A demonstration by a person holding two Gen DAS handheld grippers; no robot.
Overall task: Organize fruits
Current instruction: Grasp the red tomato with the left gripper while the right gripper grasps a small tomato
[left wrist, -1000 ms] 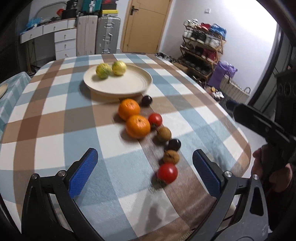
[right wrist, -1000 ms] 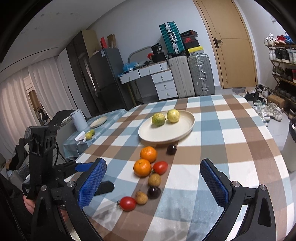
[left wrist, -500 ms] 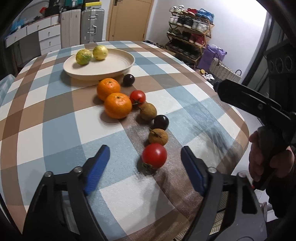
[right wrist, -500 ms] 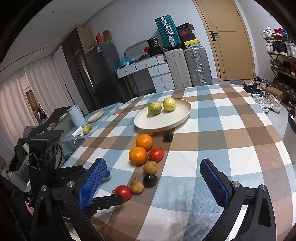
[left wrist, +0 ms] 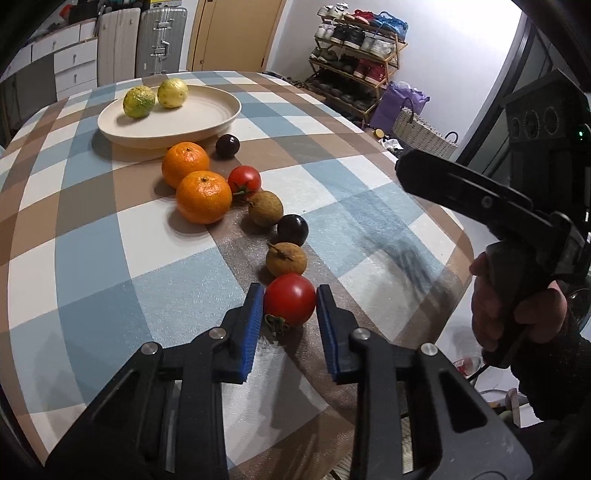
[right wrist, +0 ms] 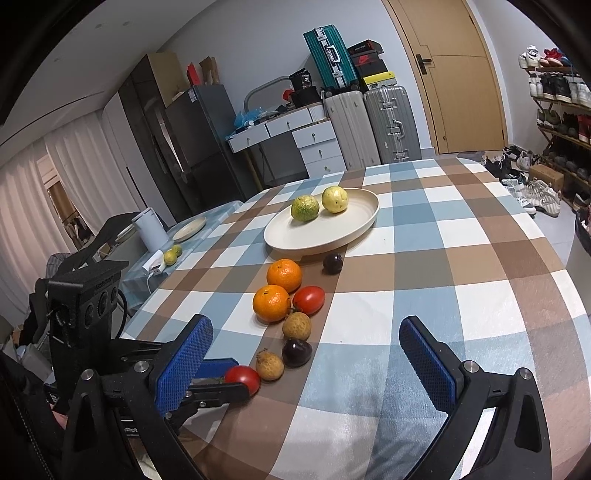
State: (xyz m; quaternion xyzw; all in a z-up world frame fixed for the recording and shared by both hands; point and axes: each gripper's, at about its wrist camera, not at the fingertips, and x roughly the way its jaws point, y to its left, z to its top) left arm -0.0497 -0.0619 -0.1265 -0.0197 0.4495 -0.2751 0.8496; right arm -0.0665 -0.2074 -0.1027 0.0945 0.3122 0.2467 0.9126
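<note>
My left gripper (left wrist: 290, 301) is shut on the nearest red tomato (left wrist: 290, 299), which rests on the checked tablecloth; it also shows in the right wrist view (right wrist: 242, 377). Beyond it lie a brown longan (left wrist: 286, 259), a dark plum (left wrist: 292, 229), another longan (left wrist: 265, 208), a second tomato (left wrist: 244, 180), two oranges (left wrist: 203, 197) and a plum (left wrist: 227, 145). A cream plate (left wrist: 207, 122) holds a green fruit (left wrist: 139, 102) and a yellow fruit (left wrist: 172, 92). My right gripper (right wrist: 306, 360) is open and empty above the table's near side.
The table edge (left wrist: 463, 240) curves close on the right. A shoe rack (left wrist: 354, 33) and a basket (left wrist: 421, 133) stand beyond it. A side table with a white kettle (right wrist: 149, 232) is to the left in the right wrist view.
My left gripper moved forward and down to the nearest tomato and closed its pads on it. My right gripper drifted slightly and stayed open.
</note>
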